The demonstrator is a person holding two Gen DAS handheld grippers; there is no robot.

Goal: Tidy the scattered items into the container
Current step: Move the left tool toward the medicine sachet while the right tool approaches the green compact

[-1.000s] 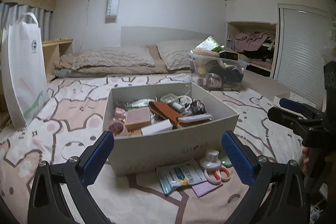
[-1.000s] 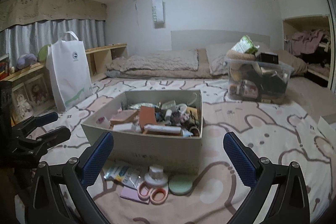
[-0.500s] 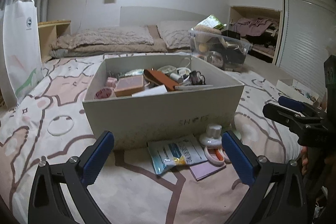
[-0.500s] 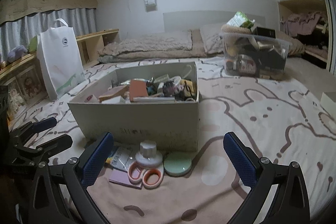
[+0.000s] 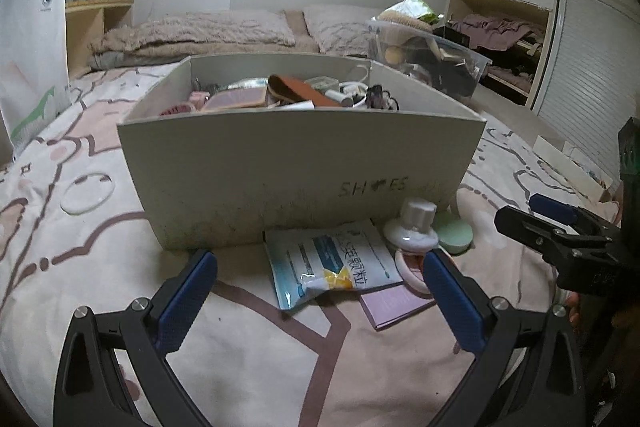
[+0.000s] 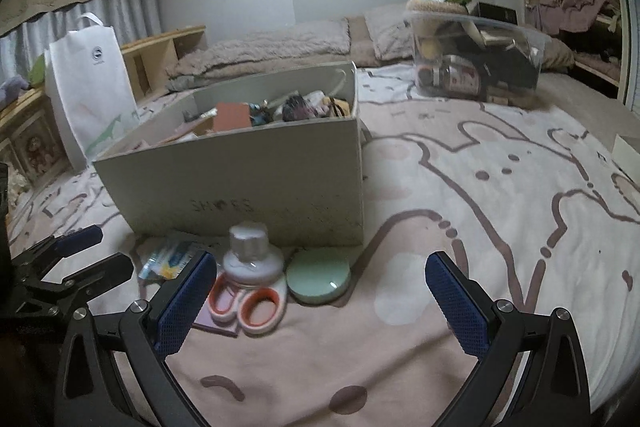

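My left gripper [image 5: 320, 295]: jaws spread wide, empty, low centre frame, sachet [image 5: 334, 263] between tips. My right gripper [image 6: 320, 299]: jaws wide, empty, near scissors [image 6: 248, 303] and green compact [image 6: 319, 275]. Shoebox [image 5: 296, 171] mid-frame, already heaped. Left outside, against its front wall: sachet, scissors, compact, white-capped bottle [image 6: 251, 259], purple pad [image 5: 396, 303].

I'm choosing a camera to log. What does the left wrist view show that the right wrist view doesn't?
Only the left: the shutter door and the right gripper, open.
Only the right: the curtains, framed pictures and the left gripper, open.
Both: the box, sachet, scissors, green compact, white bag.
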